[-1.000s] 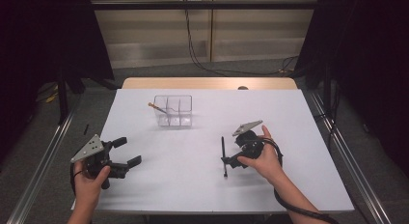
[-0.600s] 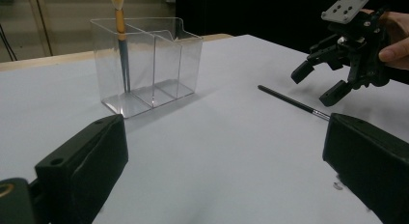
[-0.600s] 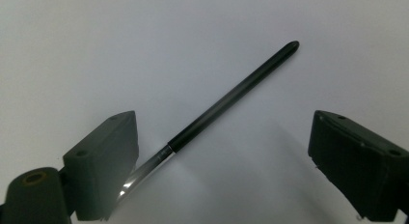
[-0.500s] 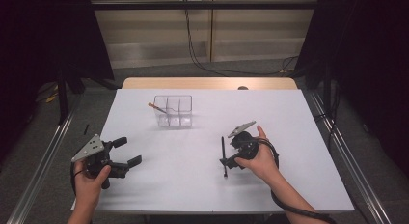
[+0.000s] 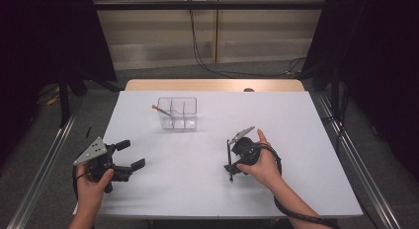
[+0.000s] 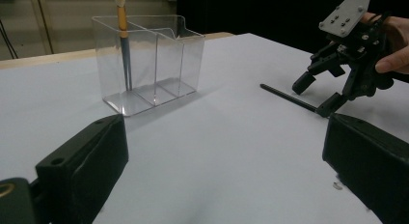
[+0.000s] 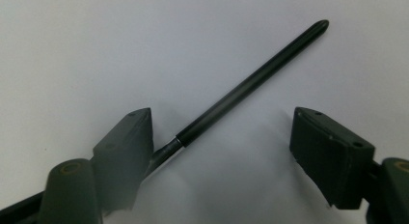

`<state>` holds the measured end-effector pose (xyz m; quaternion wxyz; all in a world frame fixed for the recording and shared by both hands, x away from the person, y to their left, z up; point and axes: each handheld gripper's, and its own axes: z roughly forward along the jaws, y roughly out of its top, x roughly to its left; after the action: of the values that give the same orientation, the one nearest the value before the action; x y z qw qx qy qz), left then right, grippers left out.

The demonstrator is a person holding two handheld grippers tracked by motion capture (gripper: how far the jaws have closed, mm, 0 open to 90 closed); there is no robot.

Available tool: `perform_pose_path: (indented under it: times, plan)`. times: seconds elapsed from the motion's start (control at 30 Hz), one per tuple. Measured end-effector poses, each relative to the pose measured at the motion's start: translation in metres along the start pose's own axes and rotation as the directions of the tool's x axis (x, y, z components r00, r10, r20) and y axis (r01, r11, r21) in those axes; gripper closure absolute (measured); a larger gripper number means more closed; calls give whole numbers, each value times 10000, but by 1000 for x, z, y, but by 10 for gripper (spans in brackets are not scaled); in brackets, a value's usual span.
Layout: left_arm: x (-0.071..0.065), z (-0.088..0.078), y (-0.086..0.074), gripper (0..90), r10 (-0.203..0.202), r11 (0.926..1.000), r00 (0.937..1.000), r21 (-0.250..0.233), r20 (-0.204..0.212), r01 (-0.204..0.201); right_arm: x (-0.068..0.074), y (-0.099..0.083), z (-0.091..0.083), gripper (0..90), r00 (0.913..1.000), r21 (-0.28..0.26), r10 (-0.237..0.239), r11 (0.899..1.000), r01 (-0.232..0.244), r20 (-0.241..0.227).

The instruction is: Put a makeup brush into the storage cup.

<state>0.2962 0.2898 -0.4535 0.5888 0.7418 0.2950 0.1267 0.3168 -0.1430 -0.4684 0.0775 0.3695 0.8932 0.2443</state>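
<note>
A thin black brush [image 5: 230,176] lies flat on the white table [image 5: 296,120], right of centre. My right gripper [image 5: 232,157] points down over it with one jaw on each side. Its jaws have just been closing. In the right gripper view the brush [image 7: 255,79] runs slantwise between the jaws of the right gripper [image 7: 222,122]; its thin end slips behind the left jaw, and the right jaw stands well clear. My left gripper [image 5: 132,154] hovers open and empty at the front left. A clear organizer [image 5: 177,113] behind holds a wooden-handled brush [image 5: 160,110].
In the left gripper view, the organizer [image 6: 154,64] stands ahead of my left gripper [image 6: 224,137], with the wooden-handled brush [image 6: 124,40] upright in its left compartment. The right gripper [image 6: 318,94] and black brush [image 6: 289,97] lie to the right. A wooden strip [image 5: 212,85] edges the table's far side.
The right gripper's jaws have drawn closer together around the black brush, and that hand has shifted slightly. The left gripper has stayed where it was.
</note>
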Motion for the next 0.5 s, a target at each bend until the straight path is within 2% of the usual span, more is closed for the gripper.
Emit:
perform_pose_path:
  times: [0.13, 0.3, 0.43, 0.5]
  plan:
    - [0, 0, 0, 23, 21, 10000, 10000, 38, 38, -22, 1, 0, 0, 267, 9999, 28, -59, 10000, 59, 83]
    - [0, 1, 0, 23, 4, 10000, 10000, 35, 42, -4, 1, 0, -4, 401, 9999, 190, -162, 9997, 161, 45]
    - [0, 1, 0, 23, 19, 10000, 10000, 57, 54, -19, -2, 0, -7, 554, 9998, 283, -185, 9994, 183, 72]
    - [0, 1, 0, 23, 22, 10000, 10000, 66, 49, -23, -3, 0, -7, 584, 9998, 327, -183, 9993, 182, 33]
